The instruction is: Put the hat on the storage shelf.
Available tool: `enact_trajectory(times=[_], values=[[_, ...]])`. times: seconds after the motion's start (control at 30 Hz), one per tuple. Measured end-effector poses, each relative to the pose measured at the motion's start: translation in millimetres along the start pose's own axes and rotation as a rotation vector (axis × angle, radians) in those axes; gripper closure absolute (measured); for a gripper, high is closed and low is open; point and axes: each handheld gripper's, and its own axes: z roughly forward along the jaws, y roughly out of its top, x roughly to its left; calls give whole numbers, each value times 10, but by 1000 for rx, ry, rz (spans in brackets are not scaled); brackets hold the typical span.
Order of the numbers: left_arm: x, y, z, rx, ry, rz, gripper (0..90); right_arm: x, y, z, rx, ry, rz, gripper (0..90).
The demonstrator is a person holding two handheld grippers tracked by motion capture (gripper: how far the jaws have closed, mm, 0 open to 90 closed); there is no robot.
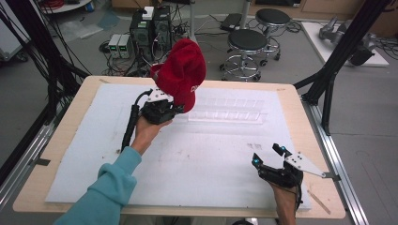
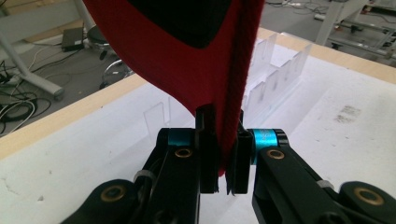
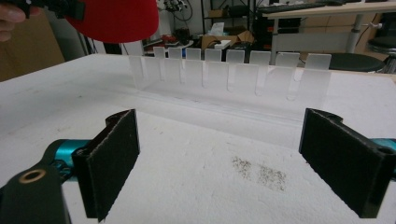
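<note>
The left hand-held gripper point(image 1: 174, 107) is clenched on a red cap point(image 1: 182, 72) by its edge, dome up; the right hand-held gripper point(image 1: 268, 156) is released.

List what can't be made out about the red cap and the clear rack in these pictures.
- Red cap: white lettering in the high view is too small and partly turned away to read.
- Cap crown: cut off by the top edge in the left gripper view, where the left gripper pinches its fabric.
- Clear slotted rack: left end hidden behind the cap in the high view; nearly transparent, so slot depth is unclear.

Clear slotted rack point(image 1: 228, 112) (stools point(image 1: 247, 41) behind)
</note>
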Motion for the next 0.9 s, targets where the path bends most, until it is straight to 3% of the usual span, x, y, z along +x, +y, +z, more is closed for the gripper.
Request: enact_trajectory(times=[0.03, 0.17, 0.43, 0.57, 0.6, 0.63, 0.77, 0.8, 0.9], values=[[-14, -3, 19, -3, 5, -15, 854, -5, -20, -3, 3, 0, 2, 114], [-41, 5, 101, 21, 27, 17, 854, -21, -70, 5, -5, 1, 1, 113], [-141, -9, 262, 54, 54, 13, 853, -45, -143, 16, -20, 9, 16, 110], [-161, -21, 313, 75, 71, 31, 854, -38, -151, 5, -34, 5, 8, 110], [-183, -29, 322, 77, 77, 2, 854, -35, -153, 4, -39, 5, 6, 110], [-187, -34, 335, 81, 81, 1, 853, -34, -155, 0, -42, 7, -2, 110], [-206, -42, 374, 96, 92, 21, 853, -10, -165, -10, -55, 6, -30, 110], [-306, -69, 389, 90, 121, -106, 853, -3, -167, -13, -53, 5, -32, 110], [-320, -96, 430, 97, 124, -102, 853, 1, -169, -11, -54, 5, -36, 110]])
